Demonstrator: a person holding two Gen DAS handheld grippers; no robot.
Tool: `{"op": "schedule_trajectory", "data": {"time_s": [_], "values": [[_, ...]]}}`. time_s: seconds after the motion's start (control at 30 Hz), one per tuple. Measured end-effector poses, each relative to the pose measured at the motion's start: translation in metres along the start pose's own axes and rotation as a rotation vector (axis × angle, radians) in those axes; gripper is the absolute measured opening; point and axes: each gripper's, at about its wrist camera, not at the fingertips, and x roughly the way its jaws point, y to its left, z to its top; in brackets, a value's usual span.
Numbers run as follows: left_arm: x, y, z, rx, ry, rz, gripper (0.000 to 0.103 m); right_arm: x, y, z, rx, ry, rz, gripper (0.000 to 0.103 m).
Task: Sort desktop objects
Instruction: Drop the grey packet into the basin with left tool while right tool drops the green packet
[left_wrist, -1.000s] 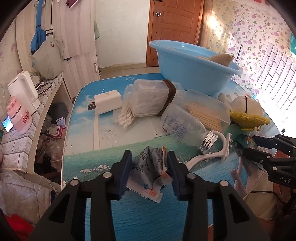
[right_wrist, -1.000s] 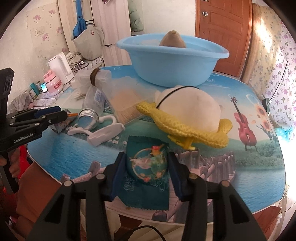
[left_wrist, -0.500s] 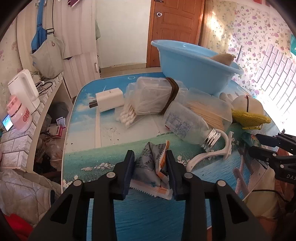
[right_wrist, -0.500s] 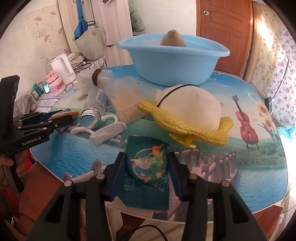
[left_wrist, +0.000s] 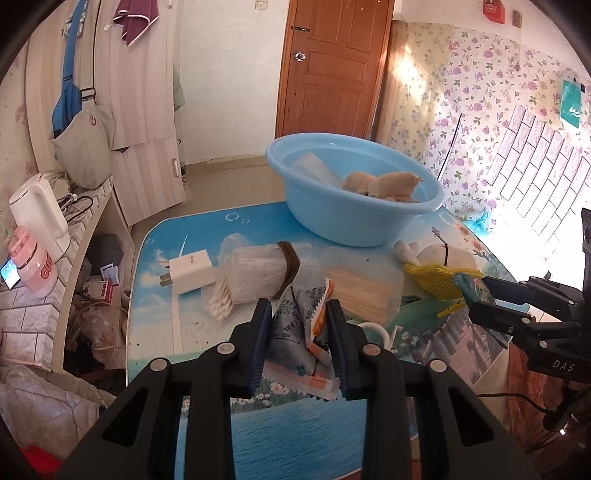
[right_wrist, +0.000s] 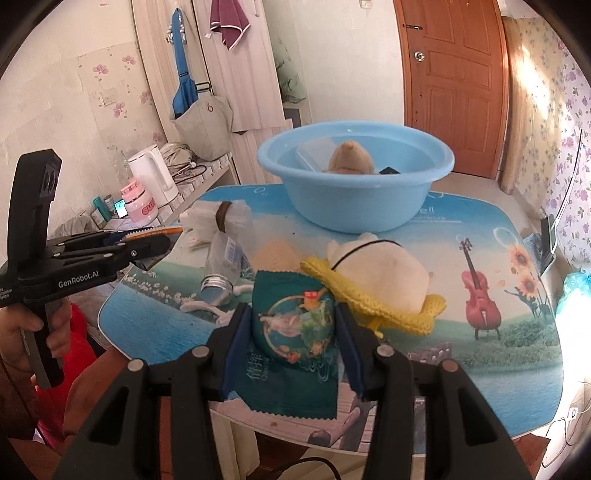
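Comparing with a second back: both packets up off the tabletop now, both tools higher, basin interior suddenly visible.

left tool (left_wrist: 298, 338): clamped on the grey-and-orange snack packet (left_wrist: 295, 332); jaws wide around it a second ago, then pinched in and holding steady, pads pressing both sides.

grey packet position: lifted clear, hanging between the pads over the near edge of the tabletop (left_wrist: 295, 428), near the cotton swab bundle (left_wrist: 255, 280) and the clear box of toothpicks (left_wrist: 360, 291).

right tool (right_wrist: 291, 339): gripping the dark green snack packet (right_wrist: 295, 332), squeezed as tight as before, no change in grip.

green packet position: raised above the near right edge, just in front of the cream plush with the yellow knitted brim (right_wrist: 380, 284); bottom seam dangling free.

blue basin (left_wrist: 332, 218): far side of the tabletop, already holding a tan plush toy (left_wrist: 384, 182) and a clear box; more of its inside showing than a second ago, matching the lift.

left behind: white charger plug (left_wrist: 190, 271), glass bottle with metal cap (right_wrist: 223, 269), white plastic hook (right_wrist: 207, 306), all lying flat, same spots as before.

meaning for the task: pickup looks finished on both sides at once; carrying toward the basin probably next, though destination only a guess.

watch-out: crinkly packets, thin edges, easy to slip if swung fast.
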Motion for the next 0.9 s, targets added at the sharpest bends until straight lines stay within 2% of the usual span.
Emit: {"op": "schedule_trajectory", "data": {"time_s": [0.23, 0.4, 0.6, 0.9], "values": [[-0.003, -0.013, 0.036, 0.010, -0.047, -0.024, 0.029, -0.020, -0.011, 0.034, -0.008, -0.099, 0.017, 0.045], [0.013, -0.029, 0.064, 0.029, -0.053, -0.044, 0.029, -0.018, -0.027, 0.057, 0.013, -0.149, 0.003, 0.045], [0.049, -0.052, 0.091, 0.081, -0.037, -0.079, 0.029, -0.003, -0.057, 0.081, 0.058, -0.150, -0.040, 0.045], [0.094, -0.061, 0.126, 0.129, -0.024, -0.060, 0.032, 0.028, -0.089, 0.105, 0.086, -0.148, -0.054, 0.045]]}}
